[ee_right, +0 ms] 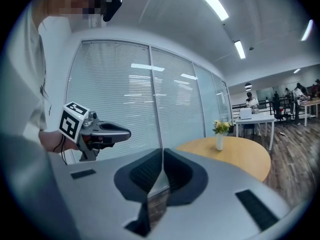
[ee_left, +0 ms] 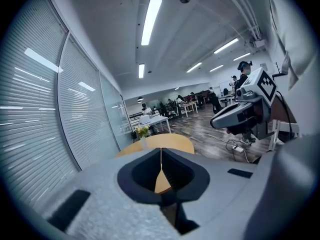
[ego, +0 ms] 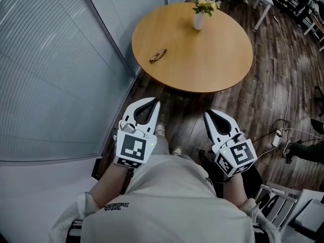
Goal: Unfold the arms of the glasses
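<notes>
Head view: the left gripper point(ego: 153, 102) and the right gripper point(ego: 207, 113) are held side by side close to the person's body, above the wooden floor point(ego: 263, 95) and well short of the round table point(ego: 212, 59). Each gripper's jaws are pressed together with nothing between them. The glasses point(ego: 158, 55) lie on the tabletop near its left edge, apart from the vase of flowers point(ego: 199, 18) at the far side and well apart from both grippers.
</notes>
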Tool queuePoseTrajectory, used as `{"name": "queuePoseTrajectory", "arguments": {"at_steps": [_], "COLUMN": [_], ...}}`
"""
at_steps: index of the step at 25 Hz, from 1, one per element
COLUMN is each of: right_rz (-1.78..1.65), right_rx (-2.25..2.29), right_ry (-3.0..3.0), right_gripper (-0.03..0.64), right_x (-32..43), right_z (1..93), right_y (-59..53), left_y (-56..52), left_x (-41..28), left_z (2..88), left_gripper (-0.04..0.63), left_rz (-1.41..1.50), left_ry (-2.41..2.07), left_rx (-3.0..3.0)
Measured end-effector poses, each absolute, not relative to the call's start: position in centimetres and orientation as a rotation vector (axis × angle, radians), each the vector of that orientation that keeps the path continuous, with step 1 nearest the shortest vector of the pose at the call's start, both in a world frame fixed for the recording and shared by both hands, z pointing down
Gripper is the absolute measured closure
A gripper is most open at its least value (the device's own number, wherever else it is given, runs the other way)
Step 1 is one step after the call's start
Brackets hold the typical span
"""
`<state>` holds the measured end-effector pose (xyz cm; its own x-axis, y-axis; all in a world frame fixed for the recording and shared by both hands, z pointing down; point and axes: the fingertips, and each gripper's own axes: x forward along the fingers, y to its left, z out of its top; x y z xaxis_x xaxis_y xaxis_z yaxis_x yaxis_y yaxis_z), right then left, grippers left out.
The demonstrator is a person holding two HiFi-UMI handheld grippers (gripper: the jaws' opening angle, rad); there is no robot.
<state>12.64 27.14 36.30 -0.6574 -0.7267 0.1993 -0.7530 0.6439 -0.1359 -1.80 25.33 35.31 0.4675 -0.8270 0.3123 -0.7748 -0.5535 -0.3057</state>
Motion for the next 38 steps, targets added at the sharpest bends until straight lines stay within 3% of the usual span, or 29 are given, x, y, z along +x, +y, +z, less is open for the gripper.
{"name": "queuePoseTrajectory", "arguments": {"at_steps": [17, 38], "right_rz": [0.333, 0.344], "right_rx": [1.243, 1.266], "right_ry": [-2.671, -2.608], "right_gripper": [0.583, 0.583], "right_x": [11.1, 6.0], "right_z": [37.2, 36.5], "right_y": [20.9, 4.9], "left_y": [18.7, 2.2], "left_x": [-3.8, -9.3], "left_z": [36.7, 39.1], "left_gripper": [0.571, 0.571], "left_rz": [-0.625, -0.725], "left_ry": [1.437, 1.417], "left_rx": [-2.646, -2.698]}}
